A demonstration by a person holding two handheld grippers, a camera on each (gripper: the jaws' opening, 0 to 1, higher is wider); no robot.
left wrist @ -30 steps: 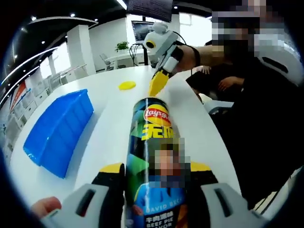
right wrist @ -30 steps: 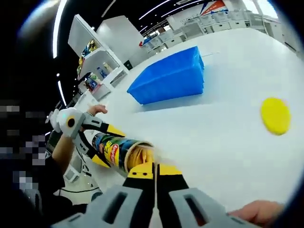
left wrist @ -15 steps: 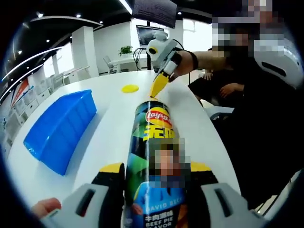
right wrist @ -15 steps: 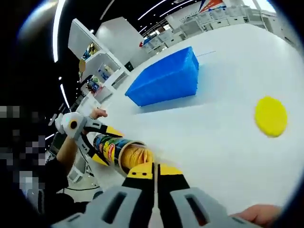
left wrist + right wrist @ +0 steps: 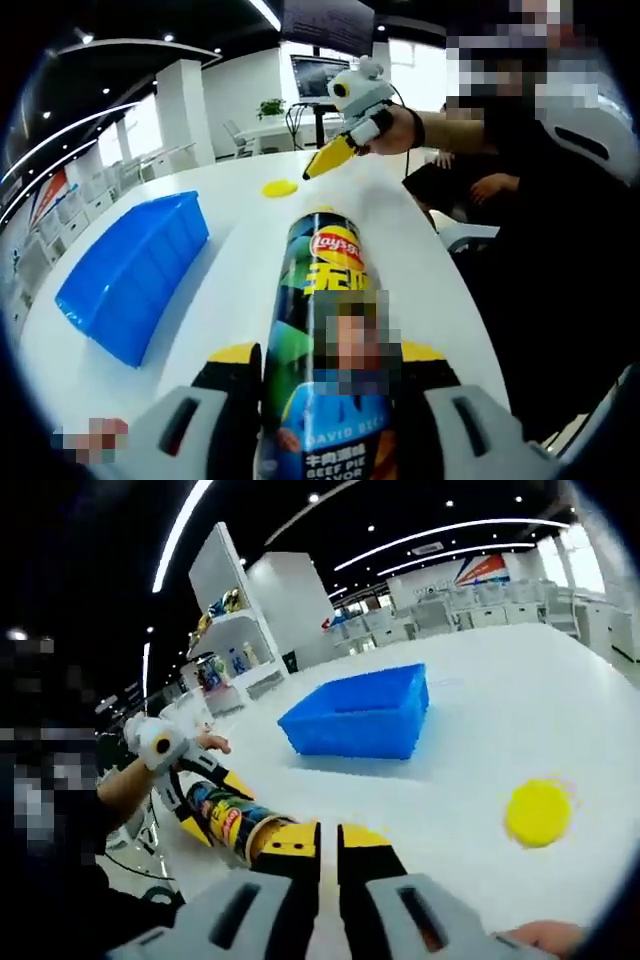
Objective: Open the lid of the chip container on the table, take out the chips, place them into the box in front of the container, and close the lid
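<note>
- White table (image 5: 240, 260) with blue box (image 5: 130, 275) left, yellow lid (image 5: 279, 187) far.
- Left gripper (image 5: 325, 400) clamped on chip can (image 5: 325, 300); base cut off.
- Right gripper (image 5: 328, 842) pressed together, hiding can mouth.

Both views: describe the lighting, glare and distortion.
Left gripper view: bright windows behind wash out the background; the white table is evenly lit; fisheye bends the chip container. Right gripper view: dark ceiling with glowing light strips; the blue box casts a soft shadow; straight edges curve.
</note>
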